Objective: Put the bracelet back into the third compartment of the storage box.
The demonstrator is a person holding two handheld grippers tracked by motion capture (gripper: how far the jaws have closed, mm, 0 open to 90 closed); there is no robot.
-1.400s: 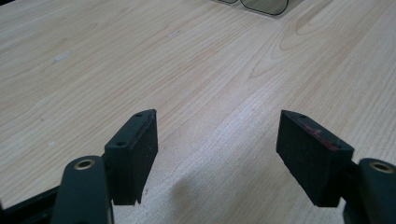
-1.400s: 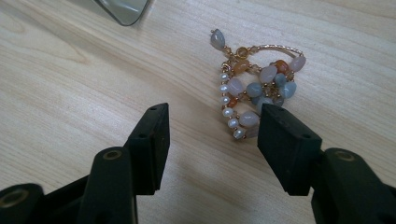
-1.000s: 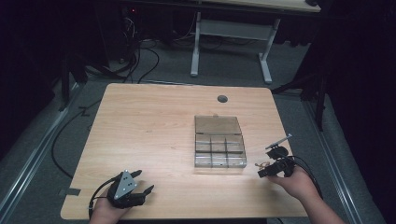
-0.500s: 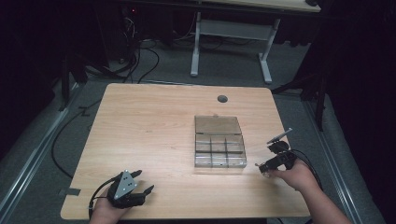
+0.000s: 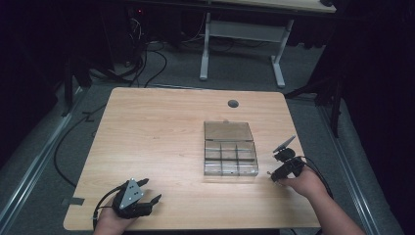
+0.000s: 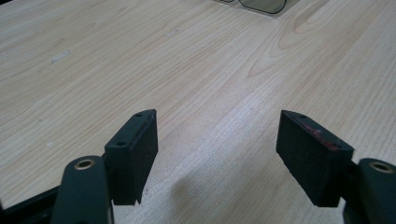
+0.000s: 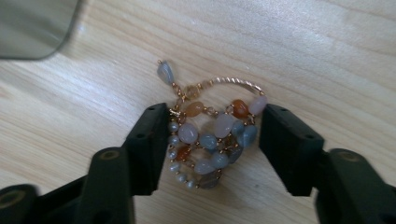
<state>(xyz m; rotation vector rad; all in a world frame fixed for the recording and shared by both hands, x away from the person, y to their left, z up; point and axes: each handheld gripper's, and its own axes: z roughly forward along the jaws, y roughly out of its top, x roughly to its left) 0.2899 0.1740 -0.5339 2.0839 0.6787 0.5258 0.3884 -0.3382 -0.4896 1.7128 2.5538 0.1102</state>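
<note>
Beaded bracelet (image 7: pixel 212 140) (smooth stones, gold chain) between closing right gripper (image 7: pixel 212 144); left gripper (image 6: pixel 217 154) released.

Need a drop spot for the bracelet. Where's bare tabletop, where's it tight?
Bare: the table's whole left half, between the clear compartment box and the left tool; also the far strip around the grommet hole. Tight: the right edge, where the right tool straddles the beaded bracelet beside the box.

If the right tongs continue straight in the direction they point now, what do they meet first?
Most likely the beaded bracelet, lying bunched on the table between their closing jaws; the left pad seems to touch the beads.
</note>
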